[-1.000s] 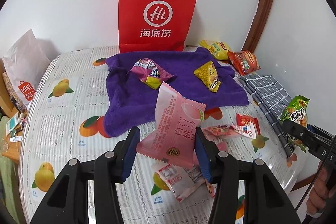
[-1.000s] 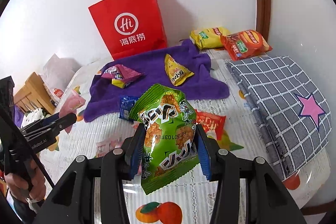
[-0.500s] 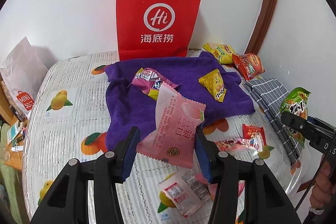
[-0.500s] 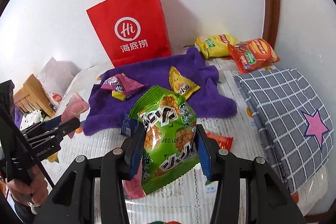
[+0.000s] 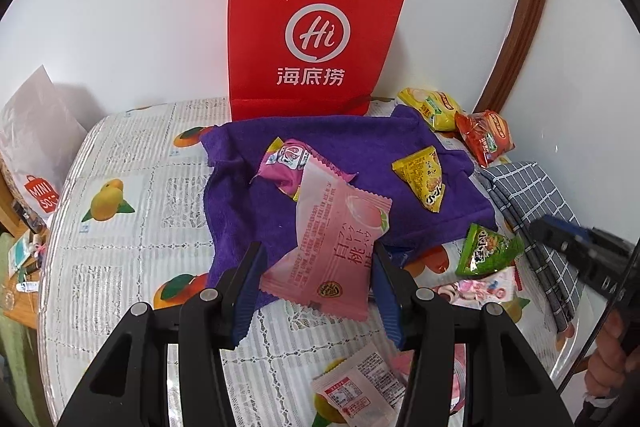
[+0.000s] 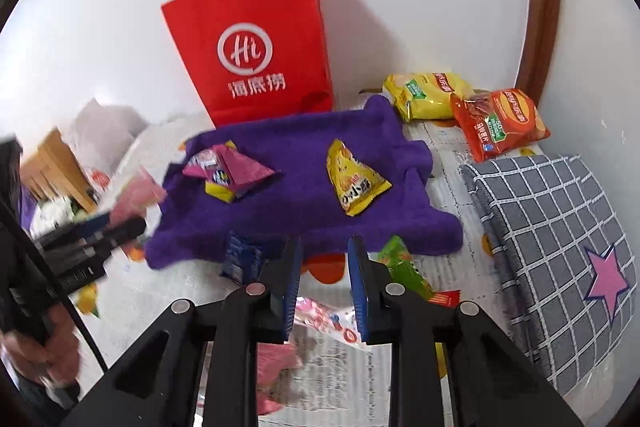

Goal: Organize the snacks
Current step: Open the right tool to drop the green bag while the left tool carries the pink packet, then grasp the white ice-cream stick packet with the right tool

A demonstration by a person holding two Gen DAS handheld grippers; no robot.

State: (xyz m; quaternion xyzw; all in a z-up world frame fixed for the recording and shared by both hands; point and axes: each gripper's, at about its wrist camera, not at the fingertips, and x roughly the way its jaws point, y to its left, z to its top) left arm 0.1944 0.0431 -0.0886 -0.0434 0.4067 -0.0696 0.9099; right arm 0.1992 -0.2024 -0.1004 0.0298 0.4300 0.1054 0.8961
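Observation:
My left gripper is shut on a pink peach snack packet, held above the near edge of the purple towel. A magenta packet and a yellow triangular packet lie on the towel. My right gripper is empty, its jaws a narrow gap apart. The green snack packet lies on the table by the towel's front edge, just right of the right gripper; it also shows in the left wrist view. The towel fills the middle of the right wrist view.
A red paper bag stands against the wall behind the towel. Yellow and orange chip bags lie at the back right. A grey checked cloth covers the right side. Small packets lie on the fruit-print tablecloth.
The green packet has left my right gripper and now lies on the table by the towel; the jaws have narrowed. Both grippers moved forward toward the towel.

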